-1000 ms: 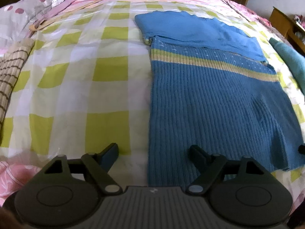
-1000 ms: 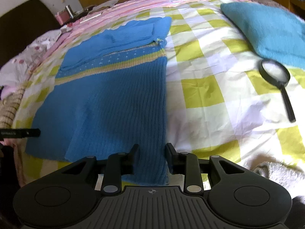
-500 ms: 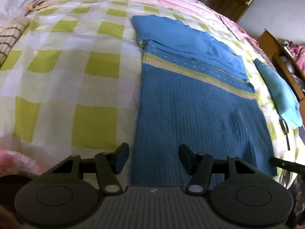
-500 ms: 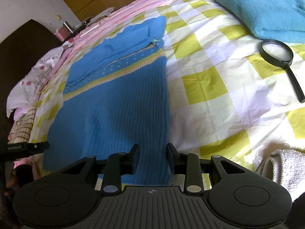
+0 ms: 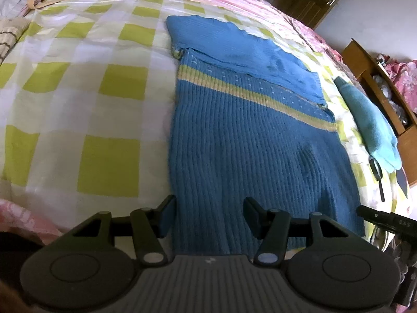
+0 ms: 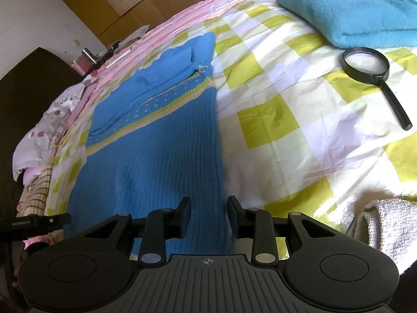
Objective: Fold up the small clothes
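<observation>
Checked cotton bedspread point(image 5: 109, 83), ribbed blue knit sweater point(image 5: 250, 151), left gripper point(image 5: 209, 215) and right gripper point(image 6: 208, 215) part-open, empty.

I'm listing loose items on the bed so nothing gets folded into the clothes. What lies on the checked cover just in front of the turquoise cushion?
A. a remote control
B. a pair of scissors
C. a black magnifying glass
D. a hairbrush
C: in the right wrist view a black magnifying glass, round lens and straight handle, lies on the checked cover just in front of the turquoise cushion, well clear of the blue sweater.
</observation>
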Motion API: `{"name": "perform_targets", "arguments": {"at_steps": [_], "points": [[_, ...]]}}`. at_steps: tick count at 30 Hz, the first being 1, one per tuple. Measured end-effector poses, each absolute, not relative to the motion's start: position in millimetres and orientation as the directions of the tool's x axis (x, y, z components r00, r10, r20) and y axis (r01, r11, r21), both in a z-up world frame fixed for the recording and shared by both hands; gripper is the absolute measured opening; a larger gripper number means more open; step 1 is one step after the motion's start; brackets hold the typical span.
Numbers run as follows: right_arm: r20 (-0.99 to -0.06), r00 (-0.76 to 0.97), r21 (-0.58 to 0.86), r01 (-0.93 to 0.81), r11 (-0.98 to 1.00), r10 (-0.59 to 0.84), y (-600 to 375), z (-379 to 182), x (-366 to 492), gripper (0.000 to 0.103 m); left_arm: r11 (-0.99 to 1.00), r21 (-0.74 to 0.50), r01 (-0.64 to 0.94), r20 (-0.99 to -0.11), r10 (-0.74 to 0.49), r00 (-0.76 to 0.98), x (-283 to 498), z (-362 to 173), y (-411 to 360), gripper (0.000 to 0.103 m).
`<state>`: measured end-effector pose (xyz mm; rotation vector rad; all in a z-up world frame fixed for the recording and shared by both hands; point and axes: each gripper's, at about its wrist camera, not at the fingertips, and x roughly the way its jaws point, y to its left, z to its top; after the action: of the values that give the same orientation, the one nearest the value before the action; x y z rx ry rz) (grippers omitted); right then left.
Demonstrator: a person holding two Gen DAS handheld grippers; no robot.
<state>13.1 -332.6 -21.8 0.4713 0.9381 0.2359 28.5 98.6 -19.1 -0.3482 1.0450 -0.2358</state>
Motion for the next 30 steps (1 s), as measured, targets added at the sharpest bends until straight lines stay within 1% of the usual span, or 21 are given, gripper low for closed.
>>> {"name": "perform_targets", "arguments": {"at_steps": [12,13,14,15,16,17,18,20,25,27,30], "points": [[-0.668,0.553,0.593,-0.006,0.805,0.497,-332,-33,19,0.031,0.926,-0.378,0.008,-0.816,-0.336,0.471,32,-23,97,0.060],[-0.665,0.552,0.601,-0.005,0.799,0.504,-332,-33,19,0.029,0.926,-0.378,0.005,-0.814,-0.335,0.474,31,-23,97,0.059],[-0.662,0.548,0.608,-0.007,0.794,0.512,-332,-34,20,0.029,0.927,-0.374,0.001,-0.814,-0.329,0.478,30,-22,97,0.053],[-0.659,0.544,0.614,-0.009,0.789,0.519,-331,-34,20,0.025,0.930,-0.367,-0.008,-0.817,-0.318,0.482,30,-22,98,0.046],[-0.659,0.537,0.619,-0.011,0.785,0.527,-330,-35,20,0.021,0.930,-0.367,-0.017,-0.817,-0.314,0.484,30,-22,99,0.043],[-0.659,0.531,0.623,-0.012,0.782,0.533,-328,-37,20,0.019,0.926,-0.377,-0.027,-0.814,-0.317,0.487,29,-22,102,0.036],[-0.658,0.530,0.624,-0.014,0.781,0.535,-327,-37,20,0.018,0.920,-0.391,-0.037,-0.808,-0.324,0.491,29,-23,105,0.026],[-0.654,0.533,0.626,-0.015,0.779,0.536,-325,-37,18,0.017,0.910,-0.412,-0.052,-0.801,-0.335,0.496,29,-23,109,0.020],[-0.649,0.538,0.628,-0.020,0.778,0.538,-323,-36,17,0.017,0.908,-0.416,-0.046,-0.796,-0.340,0.501,29,-23,108,0.020],[-0.651,0.532,0.632,-0.017,0.775,0.542,-323,-38,17,0.020,0.909,-0.413,-0.054,-0.803,-0.335,0.493,30,-25,108,0.020],[-0.643,0.533,0.639,-0.021,0.769,0.549,-323,-40,18,0.020,0.913,-0.405,-0.053,-0.808,-0.329,0.489,31,-26,107,0.021]]}}
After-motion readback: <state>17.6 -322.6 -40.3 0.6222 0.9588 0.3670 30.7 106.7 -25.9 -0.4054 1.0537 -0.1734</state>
